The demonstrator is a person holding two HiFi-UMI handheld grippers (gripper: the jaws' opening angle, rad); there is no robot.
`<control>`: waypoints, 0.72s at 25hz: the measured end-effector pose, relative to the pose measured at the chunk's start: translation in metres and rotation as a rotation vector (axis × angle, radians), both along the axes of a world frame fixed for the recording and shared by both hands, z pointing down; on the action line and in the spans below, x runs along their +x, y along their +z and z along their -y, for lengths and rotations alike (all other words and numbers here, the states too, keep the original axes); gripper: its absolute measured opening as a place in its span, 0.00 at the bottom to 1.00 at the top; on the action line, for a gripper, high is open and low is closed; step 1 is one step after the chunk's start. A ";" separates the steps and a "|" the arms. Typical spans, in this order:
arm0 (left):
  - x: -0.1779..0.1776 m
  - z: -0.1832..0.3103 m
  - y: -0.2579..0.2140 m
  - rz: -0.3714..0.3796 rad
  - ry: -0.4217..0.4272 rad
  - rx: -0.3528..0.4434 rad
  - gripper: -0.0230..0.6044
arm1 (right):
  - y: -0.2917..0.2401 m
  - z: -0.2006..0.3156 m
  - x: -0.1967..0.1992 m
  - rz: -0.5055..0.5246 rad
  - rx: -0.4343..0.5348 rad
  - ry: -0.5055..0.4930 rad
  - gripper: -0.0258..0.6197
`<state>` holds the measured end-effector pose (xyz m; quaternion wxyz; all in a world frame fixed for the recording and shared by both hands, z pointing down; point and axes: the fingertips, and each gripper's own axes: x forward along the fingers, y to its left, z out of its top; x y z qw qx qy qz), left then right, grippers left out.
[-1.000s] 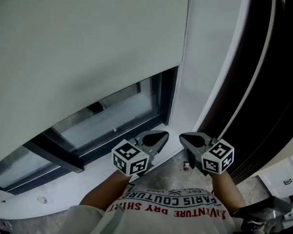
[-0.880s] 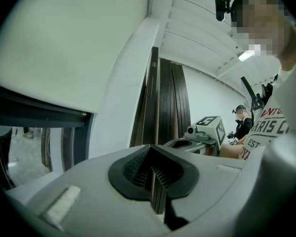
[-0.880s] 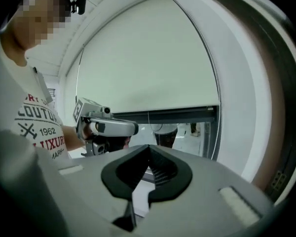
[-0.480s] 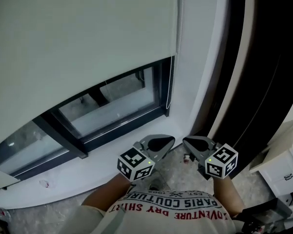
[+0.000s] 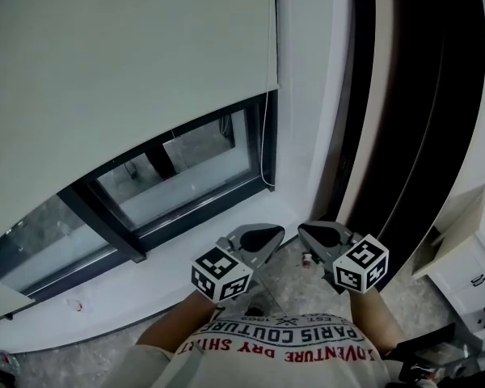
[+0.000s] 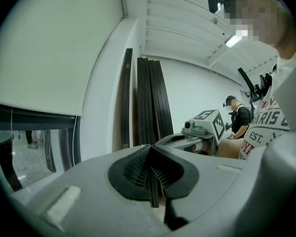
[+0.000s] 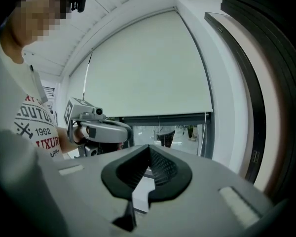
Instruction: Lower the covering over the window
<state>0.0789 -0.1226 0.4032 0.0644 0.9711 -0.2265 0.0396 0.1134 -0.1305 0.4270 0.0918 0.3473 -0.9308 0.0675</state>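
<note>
The left gripper (image 5: 263, 235) and right gripper (image 5: 317, 233) are held side by side, close to the person's waist, tips pointing towards the sill (image 5: 145, 289) and apart from each other. Both have their jaws pressed together with nothing between them; each gripper's own view shows its black pads meeting at the tip. The blind (image 5: 129, 71) hangs over most of the window (image 5: 178, 180), and its bottom edge leaves a low strip of glass and dark frame uncovered. A thin cord (image 5: 264, 144) hangs at the blind's right edge, beside the white wall, well clear of both grippers. Dark panels (image 5: 412, 95) lean against the wall to the right.
</note>
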 end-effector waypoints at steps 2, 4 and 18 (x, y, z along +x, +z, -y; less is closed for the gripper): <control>0.001 -0.003 -0.001 -0.004 -0.002 0.003 0.04 | -0.001 -0.003 0.002 0.002 0.002 0.002 0.04; 0.003 -0.006 -0.002 -0.005 -0.004 0.005 0.04 | 0.001 -0.006 0.003 -0.002 -0.002 0.001 0.04; 0.007 -0.021 0.001 0.001 0.008 -0.001 0.04 | 0.006 -0.023 0.009 0.003 -0.018 0.023 0.04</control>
